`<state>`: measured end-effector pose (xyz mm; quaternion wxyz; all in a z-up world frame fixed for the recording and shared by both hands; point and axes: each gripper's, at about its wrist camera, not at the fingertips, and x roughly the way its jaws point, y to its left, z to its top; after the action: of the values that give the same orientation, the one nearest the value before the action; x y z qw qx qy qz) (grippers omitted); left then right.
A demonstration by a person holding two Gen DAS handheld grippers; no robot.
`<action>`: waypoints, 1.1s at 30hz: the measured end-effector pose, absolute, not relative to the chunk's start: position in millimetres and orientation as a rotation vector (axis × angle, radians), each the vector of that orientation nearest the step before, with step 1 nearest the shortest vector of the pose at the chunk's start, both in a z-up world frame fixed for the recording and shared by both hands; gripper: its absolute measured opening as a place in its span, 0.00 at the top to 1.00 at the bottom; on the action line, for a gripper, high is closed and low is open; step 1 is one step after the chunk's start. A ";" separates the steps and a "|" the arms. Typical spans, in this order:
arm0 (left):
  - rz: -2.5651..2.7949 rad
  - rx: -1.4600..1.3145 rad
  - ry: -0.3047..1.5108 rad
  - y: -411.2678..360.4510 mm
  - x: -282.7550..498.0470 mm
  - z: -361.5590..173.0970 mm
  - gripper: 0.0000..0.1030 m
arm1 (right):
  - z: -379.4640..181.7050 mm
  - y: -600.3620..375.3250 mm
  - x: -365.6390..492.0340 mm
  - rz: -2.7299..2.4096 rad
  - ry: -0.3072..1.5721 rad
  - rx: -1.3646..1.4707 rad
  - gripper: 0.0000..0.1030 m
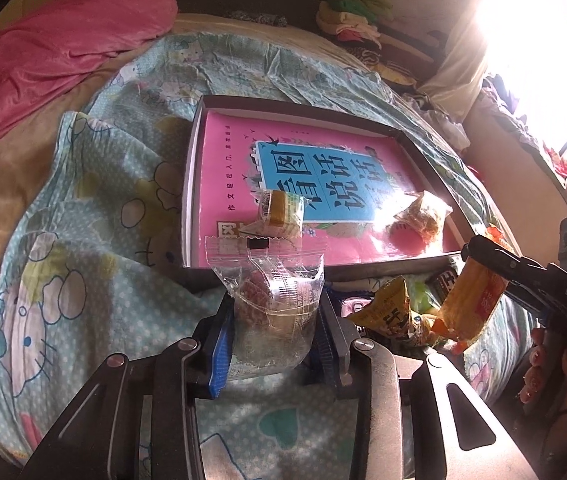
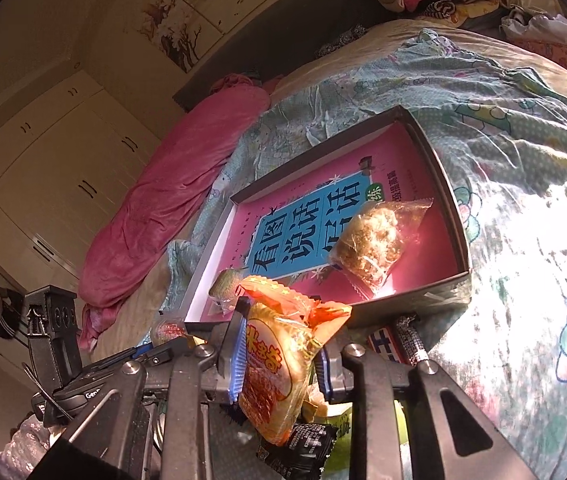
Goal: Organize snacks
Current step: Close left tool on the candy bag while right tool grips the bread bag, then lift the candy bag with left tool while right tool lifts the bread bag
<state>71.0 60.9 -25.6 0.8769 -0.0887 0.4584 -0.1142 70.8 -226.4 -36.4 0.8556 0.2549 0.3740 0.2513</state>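
Left gripper (image 1: 273, 320) is clamped on a clear-wrapped pastry (image 1: 271, 300), jaws part-way open with the blue pads (image 1: 219, 356) pressed on both sides of the wrapper; the packet's crimped top stands up above the fingers. Right gripper (image 2: 279, 364) is closed down tight on an orange-yellow snack packet (image 2: 279, 376), pads on either side of it, packet upright with its crumpled top sticking out above the fingers. From the left camera I see that same right gripper (image 1: 483, 254) off to the right, a hand (image 1: 551, 368) wrapped on its handle, the packet (image 1: 469, 300) hanging from the tips. Both packets sit just short of the near wall of the shallow box (image 1: 363, 114) on the bed. Box bottom is covered by a pink book (image 1: 227, 152) with a blue title panel. Two snacks in the box already: a small yellow-green wrapped one (image 1: 281, 210) near the left front, and a clear-bagged brownish pastry (image 1: 423, 212) toward the right front, in sun glare. Below the right gripper a few loose packets (image 1: 391, 312) lie on the cartoon-print bedsheet (image 1: 63, 300), between the box and the grippers; one is a dark wrapper (image 2: 303, 448). Pink blanket (image 1: 55, 52) is bunched well off to the left of the box. Window side is blown out, can't read detail there.
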 end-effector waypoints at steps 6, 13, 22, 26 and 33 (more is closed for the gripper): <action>-0.224 -0.199 0.930 67.5 72.0 -15.8 0.63 | -25.4 -238.7 70.2 0.495 0.742 0.520 0.72; -0.215 -0.200 0.902 67.7 79.8 -5.8 0.63 | -16.9 -256.0 76.4 0.460 0.693 0.535 0.72; -0.202 -0.189 0.873 62.3 96.2 1.1 0.63 | -7.5 -264.5 84.7 0.434 0.650 0.515 0.72; -0.197 -0.196 0.877 61.7 100.8 -0.9 0.63 | -4.1 -264.9 87.2 0.430 0.636 0.500 0.72; -0.188 -0.195 0.882 59.9 109.4 -2.9 0.63 | 0.1 -269.9 93.4 0.403 0.614 0.483 0.72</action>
<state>109.4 59.9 -2.9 0.8955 -0.0939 0.4254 -0.0907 93.4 -269.9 0.1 0.9050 0.2336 0.2972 0.1952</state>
